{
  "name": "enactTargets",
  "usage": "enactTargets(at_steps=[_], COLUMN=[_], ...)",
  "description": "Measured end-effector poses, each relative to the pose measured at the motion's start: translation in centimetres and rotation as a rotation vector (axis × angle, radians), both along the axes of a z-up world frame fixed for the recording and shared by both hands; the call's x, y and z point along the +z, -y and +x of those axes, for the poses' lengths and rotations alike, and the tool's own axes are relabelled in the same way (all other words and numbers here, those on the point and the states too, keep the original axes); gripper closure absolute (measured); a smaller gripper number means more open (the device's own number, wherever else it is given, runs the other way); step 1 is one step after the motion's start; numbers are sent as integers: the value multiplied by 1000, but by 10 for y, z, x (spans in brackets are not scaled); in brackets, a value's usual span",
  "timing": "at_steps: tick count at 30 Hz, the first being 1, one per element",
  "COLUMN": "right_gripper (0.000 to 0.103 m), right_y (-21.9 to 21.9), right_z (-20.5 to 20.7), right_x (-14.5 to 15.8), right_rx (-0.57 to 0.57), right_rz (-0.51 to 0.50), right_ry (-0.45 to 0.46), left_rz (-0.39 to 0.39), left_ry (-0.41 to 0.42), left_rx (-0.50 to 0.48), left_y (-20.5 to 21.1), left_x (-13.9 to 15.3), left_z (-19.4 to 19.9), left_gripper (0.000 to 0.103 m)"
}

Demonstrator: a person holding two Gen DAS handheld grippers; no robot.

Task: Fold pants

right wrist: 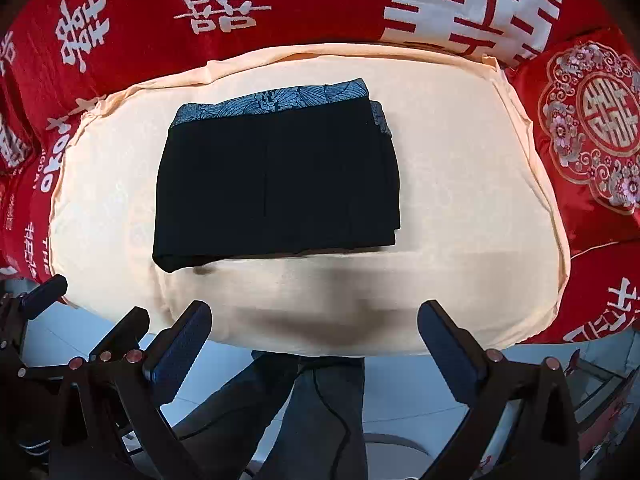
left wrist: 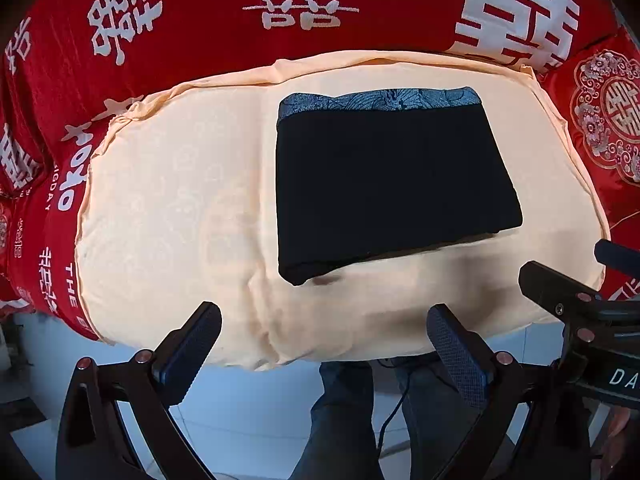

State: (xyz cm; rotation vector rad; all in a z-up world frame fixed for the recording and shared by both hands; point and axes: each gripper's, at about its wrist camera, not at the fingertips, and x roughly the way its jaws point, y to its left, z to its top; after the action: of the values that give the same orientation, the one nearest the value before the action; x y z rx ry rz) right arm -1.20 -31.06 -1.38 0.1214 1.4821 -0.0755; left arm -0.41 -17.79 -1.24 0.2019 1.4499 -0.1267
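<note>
The pants (left wrist: 384, 184) lie folded into a compact dark rectangle on the peach cushion (left wrist: 168, 208), with the patterned blue waistband (left wrist: 380, 100) along the far edge and the folded bulk toward the near edge. Relative to the pants, the left gripper (left wrist: 324, 344) hangs off the near side, past the cushion's front rim and over the pale floor (left wrist: 248, 412); its jaws stand wide apart and hold nothing. The right gripper (right wrist: 314, 340) sits in much the same place, also on the near side of the pants, spread wide and empty. Neither touches the cloth.

The fold looks finished, or very nearly so, and that is where the risk lies. In the right wrist view the layers do not stack cleanly: a sliver of waistband peeks out at the right far corner of the pants, and the near left corner bulges a little over the cushion. Any further tug to square those edges could drag the top layer off the ones beneath and open the bundle again (soft, slippery-looking fabric on a padded, yielding cushion gives little to push against).

A second hazard is the two grippers themselves: they sit close together, the right one's fingers showing at the edge of the left wrist view, so a reach inward could knock them against each other. The dark cable (right wrist: 340, 420) hanging near the person's legs (right wrist: 320, 400), nearer than the pants, might also snag.
</note>
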Motion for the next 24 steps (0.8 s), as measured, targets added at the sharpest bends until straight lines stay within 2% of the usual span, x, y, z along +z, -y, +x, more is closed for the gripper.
enactTargets(at_steps=[24], right_gripper=[0], right_y=[-5], right_z=[2], right_x=[-4], right_rx=[7], right_rz=[-20], right_ry=[-12], left_rz=[1], left_ry=[-8], left_rx=[1], left_y=[2], left_x=[-3], left_z=[-1], left_gripper=[0])
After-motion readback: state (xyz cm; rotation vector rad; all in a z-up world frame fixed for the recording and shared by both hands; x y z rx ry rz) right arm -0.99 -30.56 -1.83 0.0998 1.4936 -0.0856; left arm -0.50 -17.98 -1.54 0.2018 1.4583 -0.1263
